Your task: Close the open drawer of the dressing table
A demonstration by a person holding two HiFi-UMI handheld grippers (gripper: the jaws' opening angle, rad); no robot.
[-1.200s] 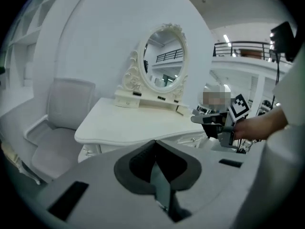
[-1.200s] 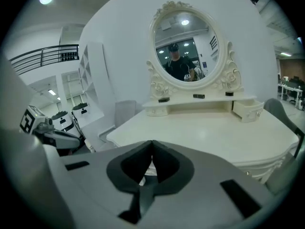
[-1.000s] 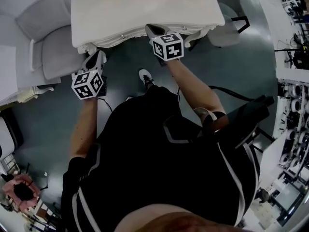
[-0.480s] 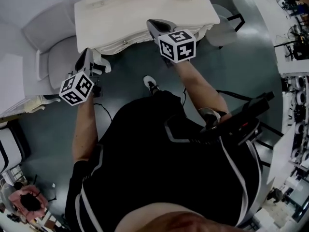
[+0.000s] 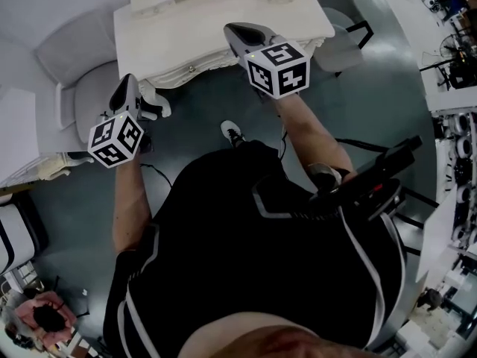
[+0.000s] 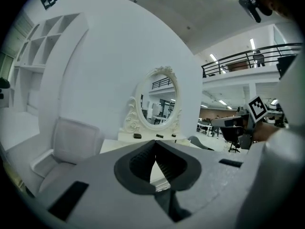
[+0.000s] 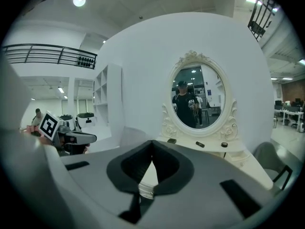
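Note:
The white dressing table (image 5: 209, 28) stands in front of me, its scalloped front edge (image 5: 195, 68) facing my legs. I cannot tell from above whether its drawer stands out. My right gripper (image 5: 232, 30) hovers over the table's front edge, jaws shut on nothing. In the right gripper view (image 7: 152, 142) a piece of the drawer front with a knob (image 7: 145, 189) shows below the closed tips. Off the table's left front corner, my left gripper (image 5: 128, 82) is also shut and empty. The left gripper view (image 6: 155, 143) looks across the tabletop at the oval mirror (image 6: 159, 104).
A pale armchair (image 5: 71, 58) stands left of the table, close to the left gripper. A grey chair (image 5: 344, 45) sits at the table's right. Small dark items (image 7: 200, 144) lie on the shelf under the mirror (image 7: 198, 97). My shoe (image 5: 229, 131) is on the dark floor below the table front.
The left gripper has drifted left, away from the table's front corner. The right gripper has lifted from the drawer front to above the table edge.

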